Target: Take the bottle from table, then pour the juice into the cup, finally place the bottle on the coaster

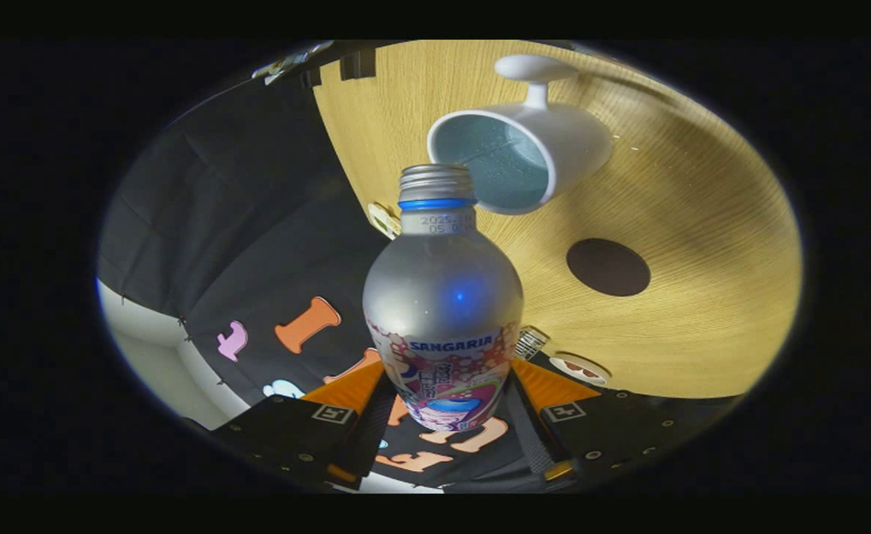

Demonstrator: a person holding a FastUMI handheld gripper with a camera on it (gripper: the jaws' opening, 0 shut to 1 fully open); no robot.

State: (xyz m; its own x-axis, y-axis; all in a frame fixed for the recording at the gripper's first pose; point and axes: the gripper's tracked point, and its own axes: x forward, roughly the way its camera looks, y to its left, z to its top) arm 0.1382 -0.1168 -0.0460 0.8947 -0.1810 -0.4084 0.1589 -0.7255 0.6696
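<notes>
Wooden table (688,245), pale grain, tilted steeply across the view, taking the whole stretch from 12 to 4 o'clock of the bottle.

Black cloth wall (205,222) at 9 o'clock, creased and matte.

Silver metal bottle (443,297), rounded shoulders, threaded open neck with a blue ring below the threads, clamped between the two fingers (346,397) of the gripper (446,397), both pressing its printed lower half. Lifted clear of the table and tipped toward the cup. Word "SANGARIA" legible in blue on the colourful wrap; printed date digits on the neck band only partly readable.

White cup (547,148) at 1 o'clock of the bottle neck, smooth glazed look, pale blue inside, handle pointing away; rim just beyond the bottle mouth, seemingly apart from it.

Round dark coaster (607,267) at 3 o'clock of the bottle, flat on the wood, bare, well apart from the cup.

Small stickers at the table edge: one (383,219) at 9 o'clock of the neck, another (579,368) at 4 o'clock of the bottle body; writing too small to tell.
</notes>
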